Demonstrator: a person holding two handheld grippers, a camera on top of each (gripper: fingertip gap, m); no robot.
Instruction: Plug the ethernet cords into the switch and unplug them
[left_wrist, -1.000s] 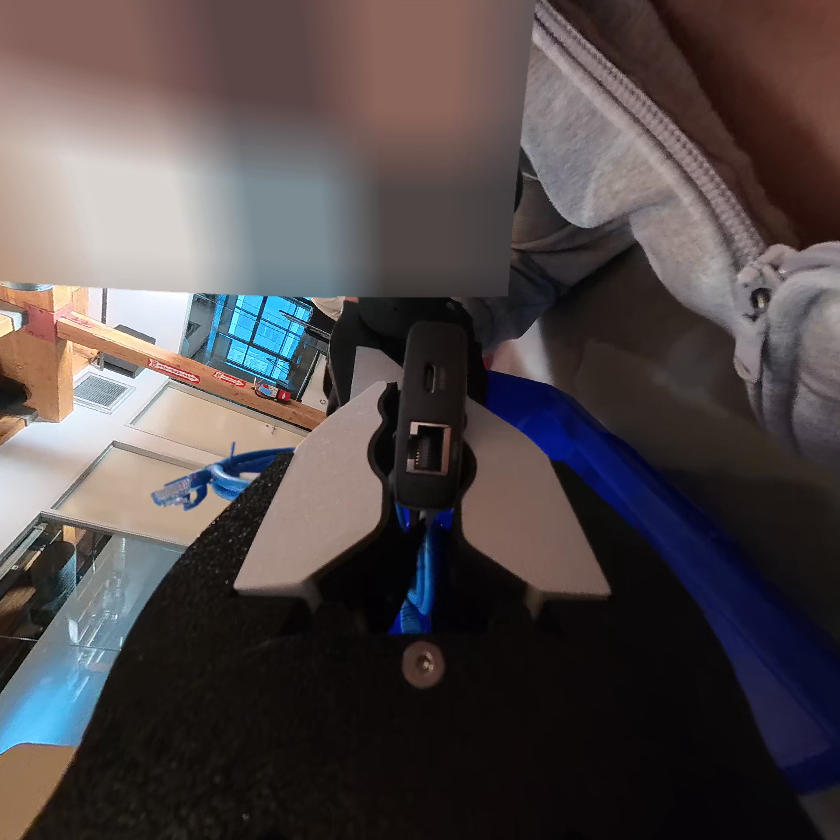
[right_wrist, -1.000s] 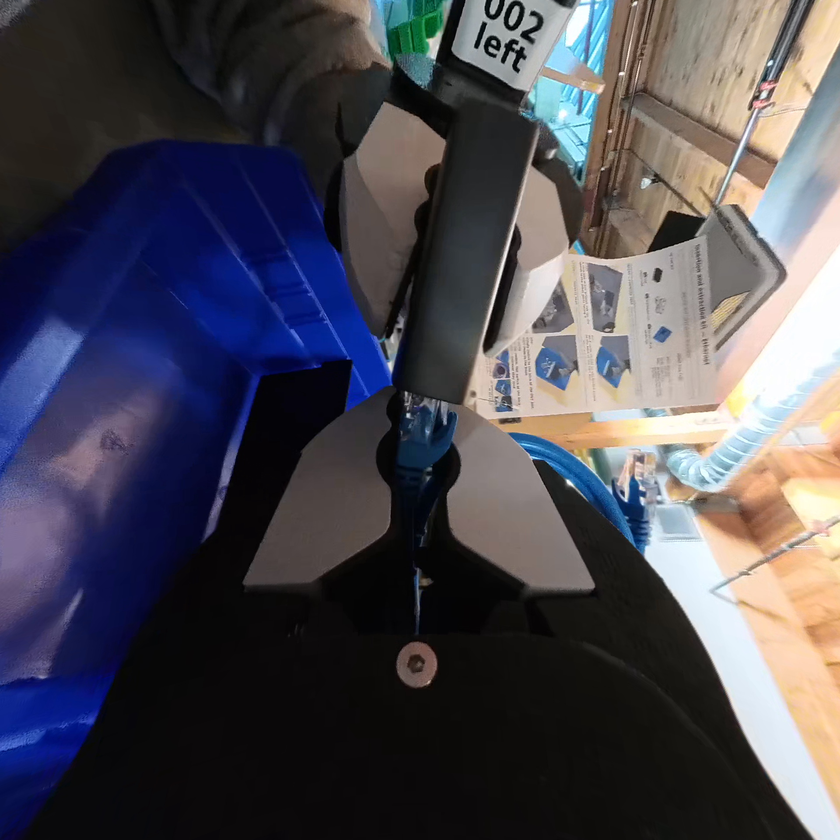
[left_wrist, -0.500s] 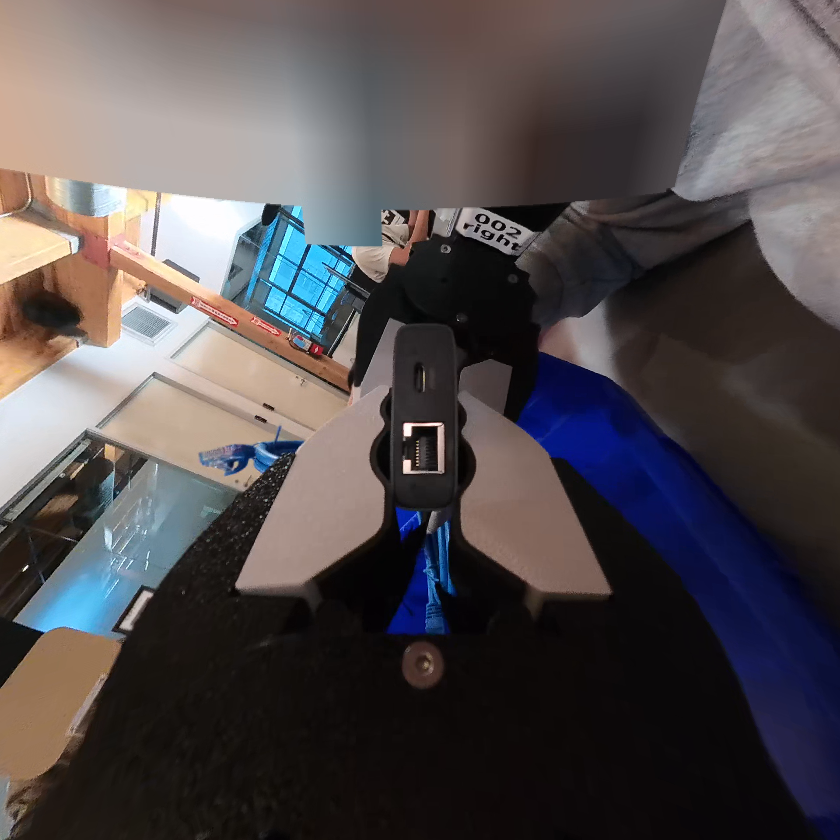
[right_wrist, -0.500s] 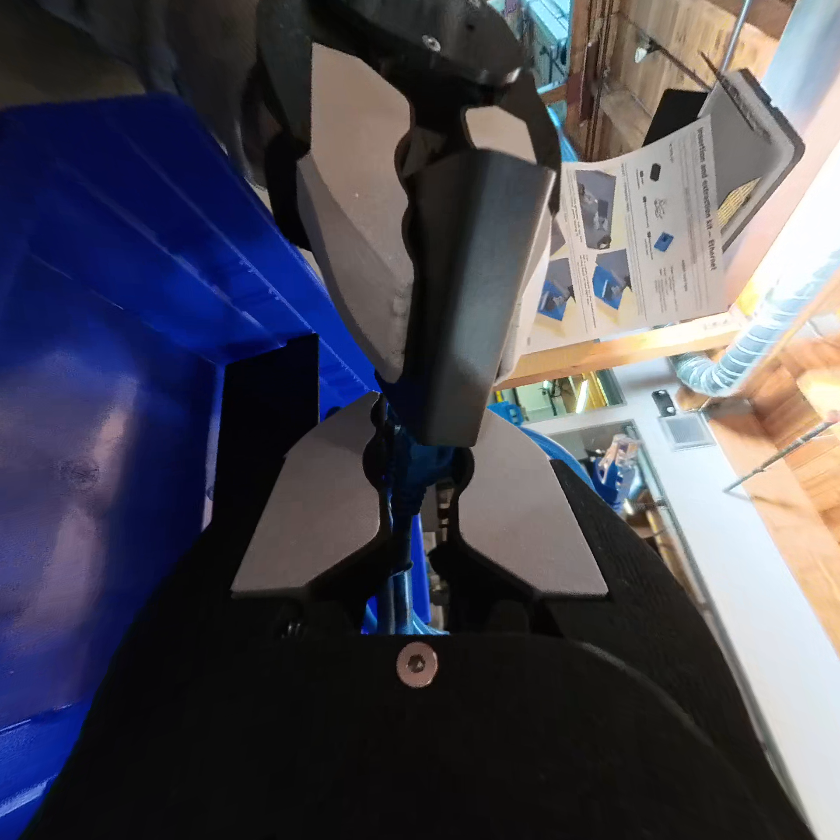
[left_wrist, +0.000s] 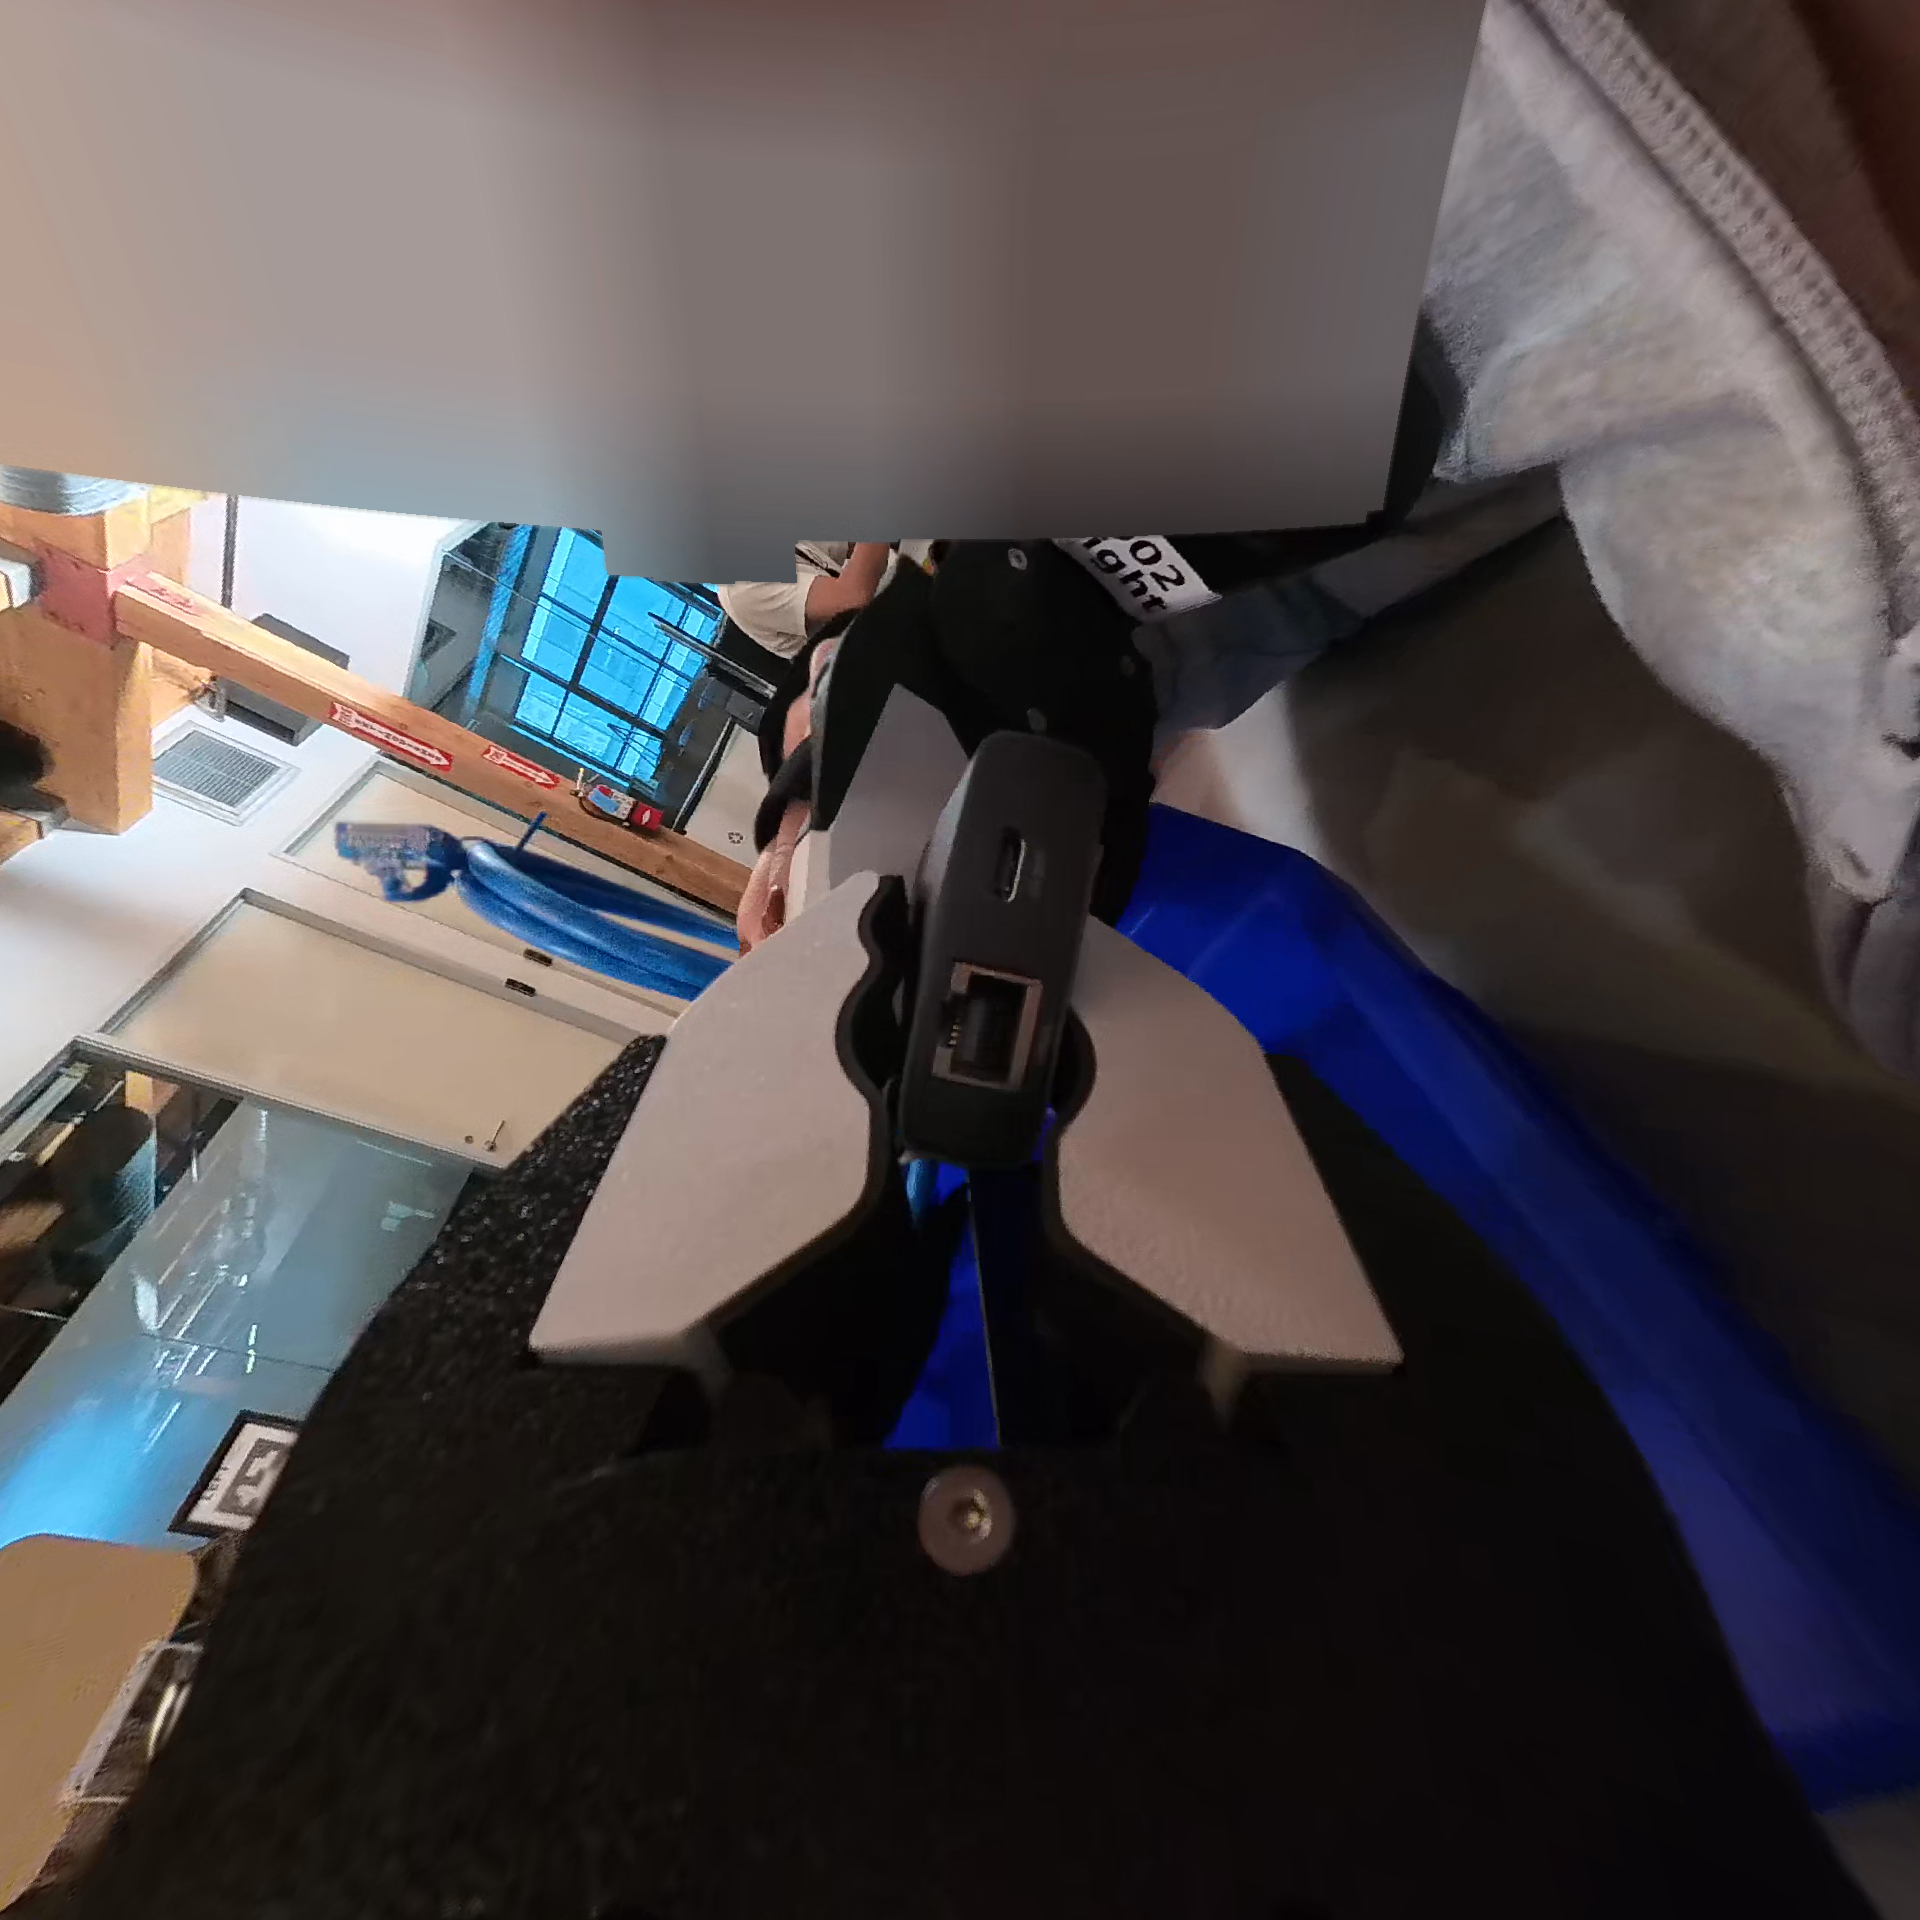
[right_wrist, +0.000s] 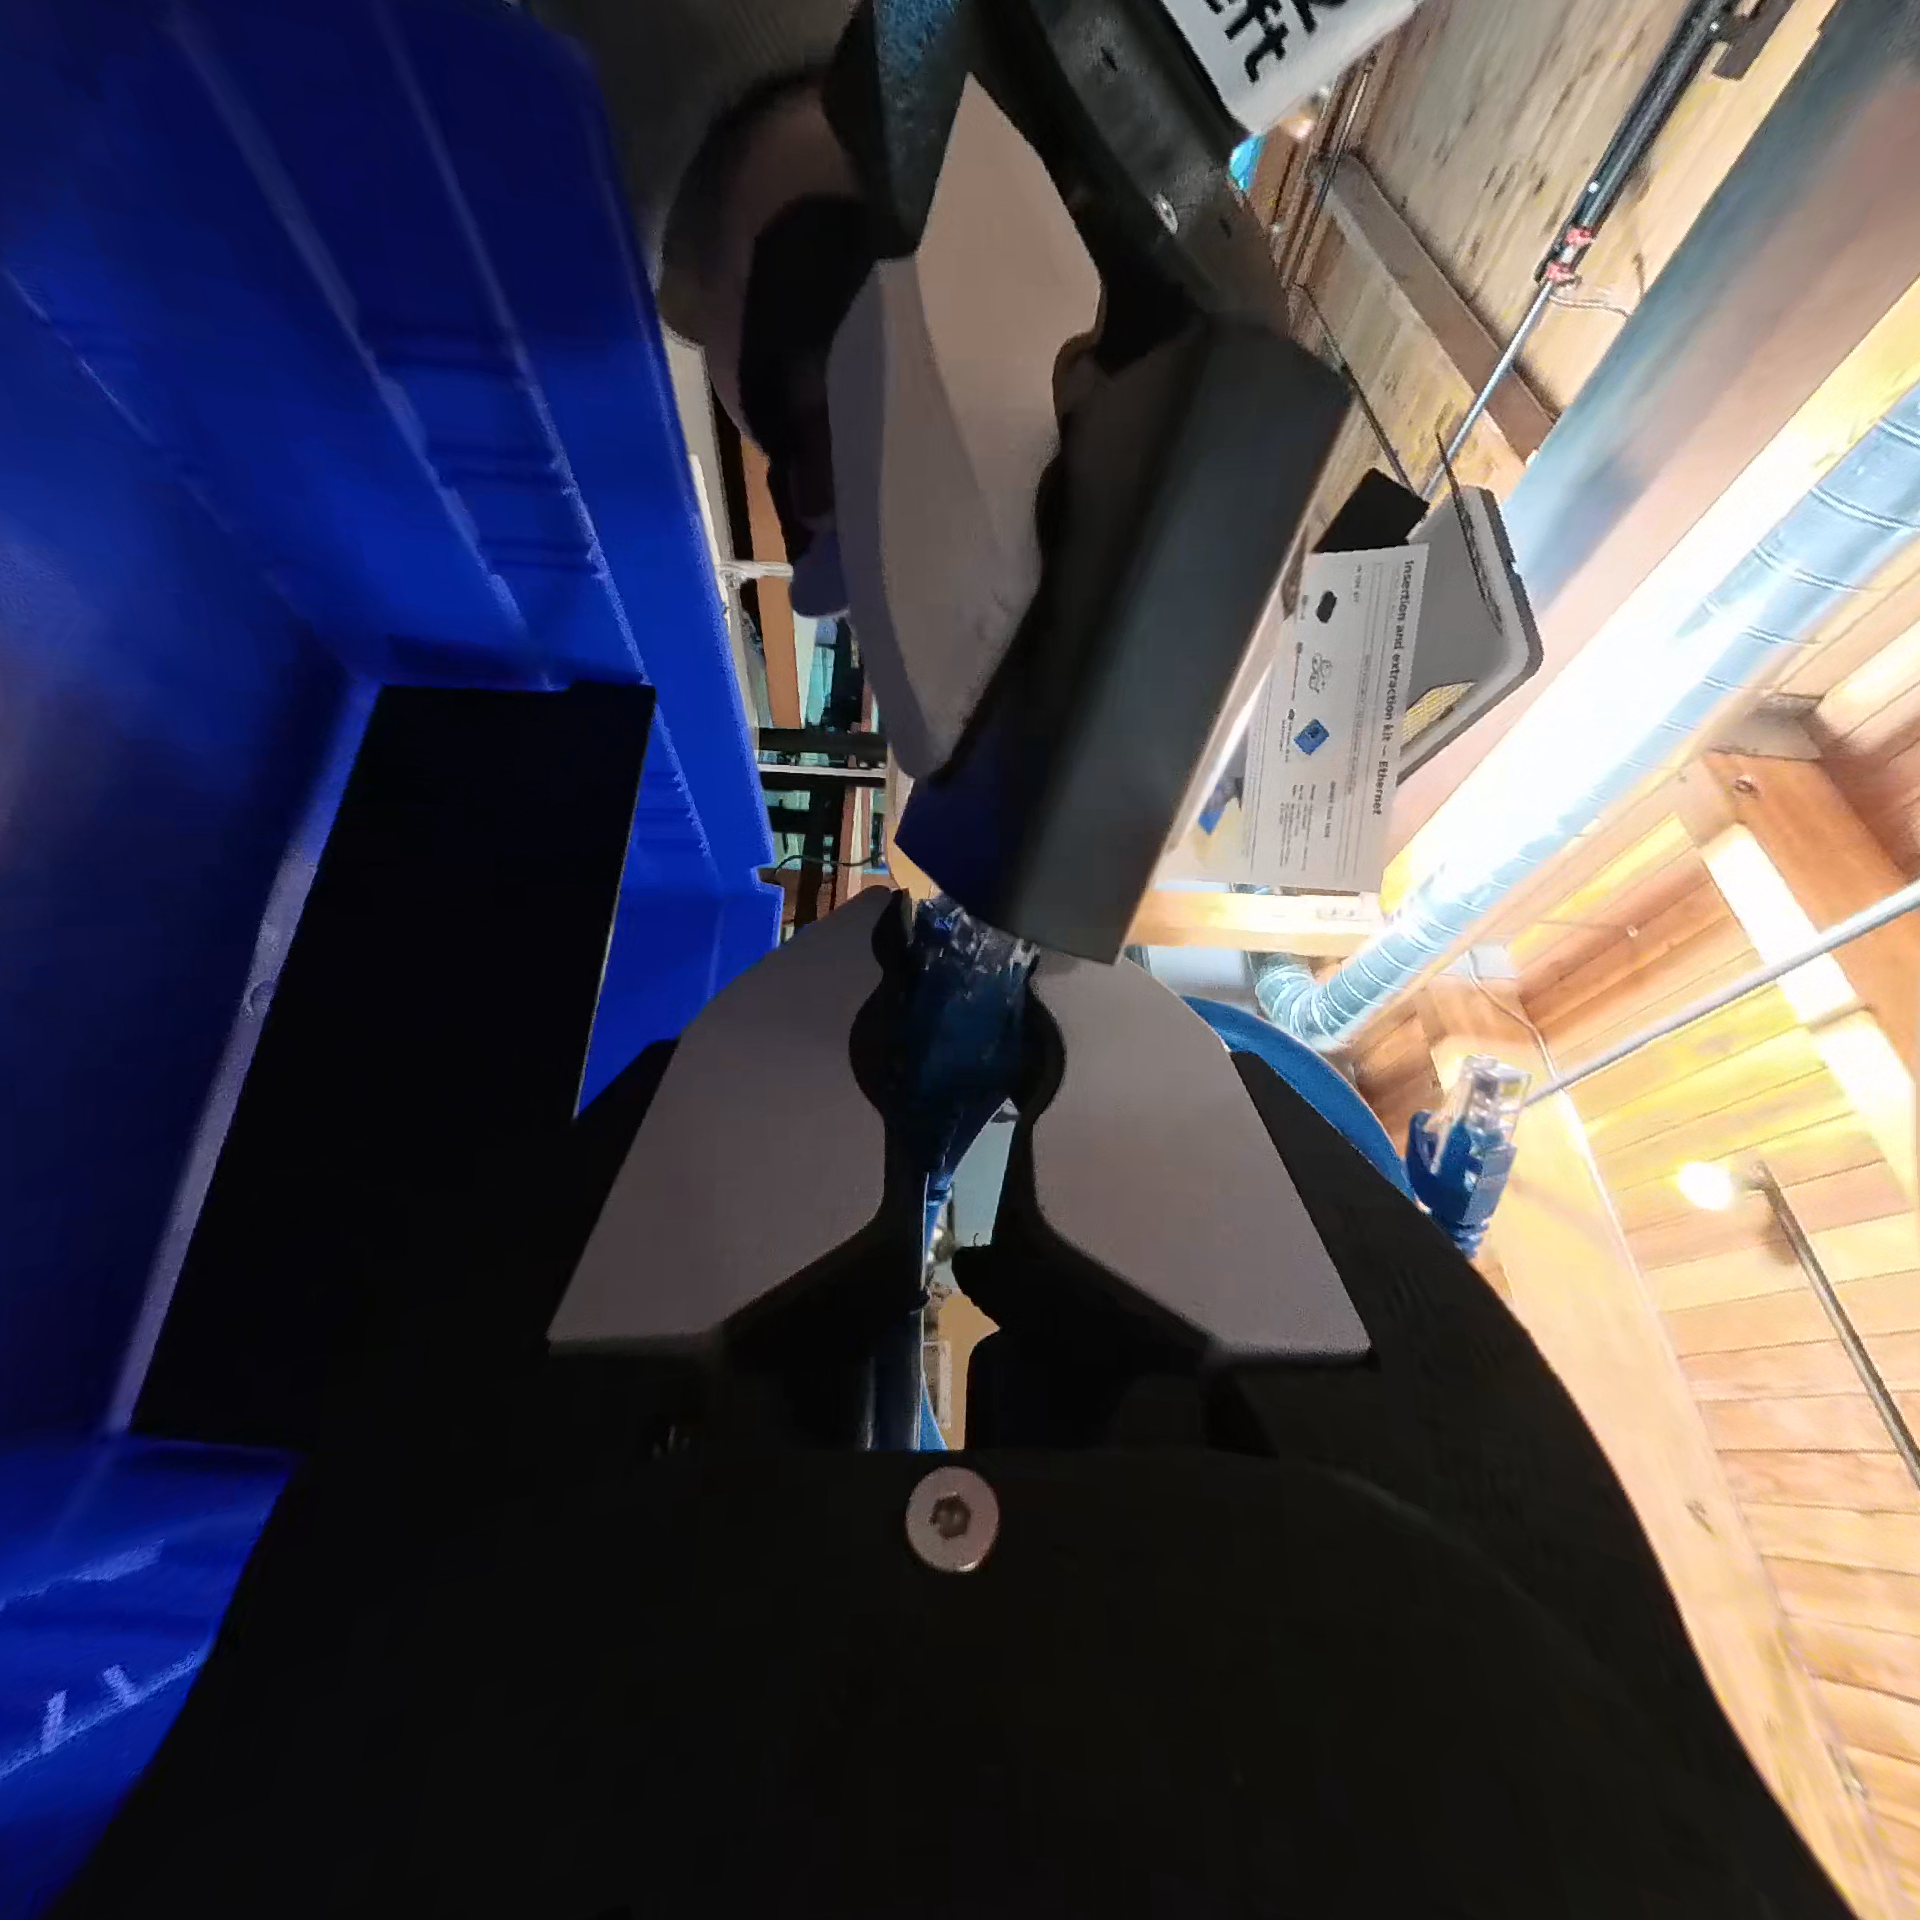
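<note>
Left gripper (left_wrist: 971, 1049): tilted steeply, the ceiling and a wall being seen behind it; its grey fingers (left_wrist: 758, 1122) are pinched on an adapter (left_wrist: 997, 966), which is held between the tips and juts forward past them.
Adapter: a flat, dark, matte slab with rounded corners; a square metal-lined socket is shown on its near end, with a small oval port above it. In the right wrist view its broad smooth face (right_wrist: 1153, 665) is seen at a slant.
Right gripper (right_wrist: 961, 997): pointed up at the left gripper, whose tips are met nearly head-on; its fingers (right_wrist: 758, 1132) are pressed on a plug (right_wrist: 966, 977), which sits in the notch between them.
Plug: clear plastic over a blue boot, its tip just below the adapter's lower end; whether the two touch cannot be told.
Cable (right_wrist: 920, 1174): blue, round, run back between the right fingers; a coil of it (left_wrist: 582, 914) and a second clear plug (right_wrist: 1481, 1101) hang free beside the right gripper.
Finger shape: flat, matte grey plates with scalloped inner edges, set in rough black housings with one hex screw (left_wrist: 966, 1522).
Bin (right_wrist: 312, 416): blue, glossy, ribbed plastic, close beside both grippers.
Sheet (right_wrist: 1330, 727): white printed paper on a clipboard behind the adapter.
Person: a grey knit garment (left_wrist: 1662, 364) with a stitched hem fills the upper right of the left wrist view.
</note>
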